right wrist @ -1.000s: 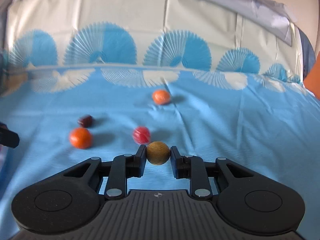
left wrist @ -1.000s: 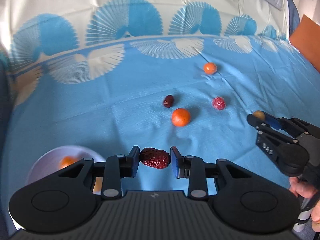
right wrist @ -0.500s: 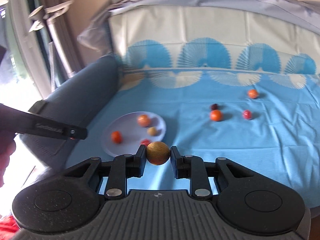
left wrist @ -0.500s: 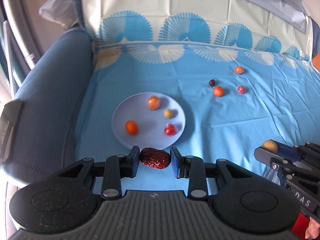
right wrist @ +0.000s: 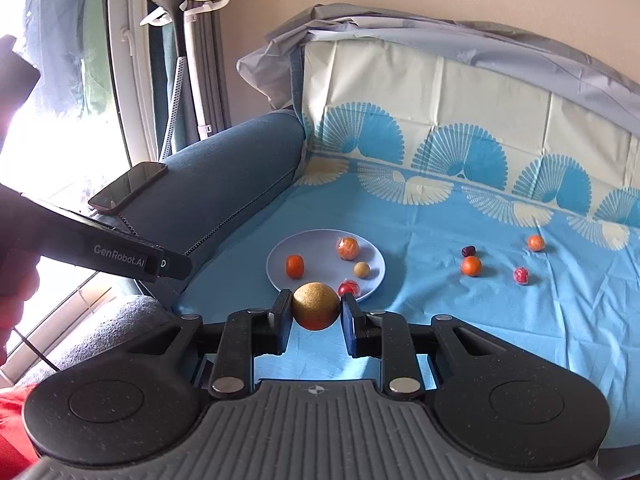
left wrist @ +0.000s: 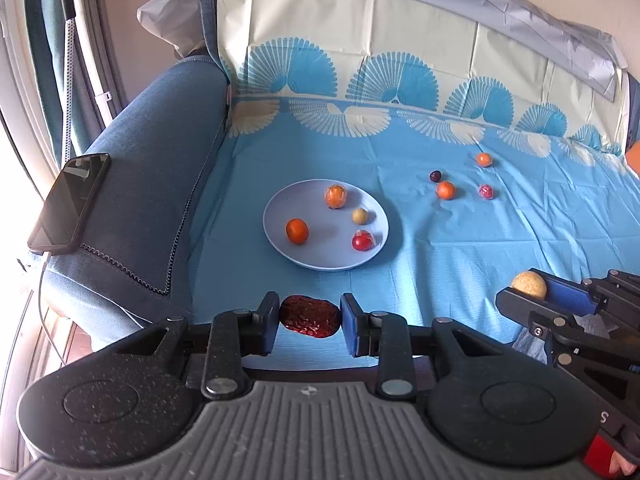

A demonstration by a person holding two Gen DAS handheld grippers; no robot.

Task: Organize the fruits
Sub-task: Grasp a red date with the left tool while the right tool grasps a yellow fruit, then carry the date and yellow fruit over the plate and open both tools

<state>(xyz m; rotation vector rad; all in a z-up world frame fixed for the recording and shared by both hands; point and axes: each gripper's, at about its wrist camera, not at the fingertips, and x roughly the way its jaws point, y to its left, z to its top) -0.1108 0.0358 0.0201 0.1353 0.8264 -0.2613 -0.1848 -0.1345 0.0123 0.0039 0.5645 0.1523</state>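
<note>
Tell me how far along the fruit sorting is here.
About halfway. Done: four fruits sit on the plate. In hand: the left tongs grip a red date, and the right tongs grip a tan round fruit. Left: four fruits lie loose on the blue cloth.

Black speckled gripper (right wrist: 316,314) with blue-faced pads, silver screws, white "GenRobot.AI" lettering, red sleeve (right wrist: 14,436)
</note>
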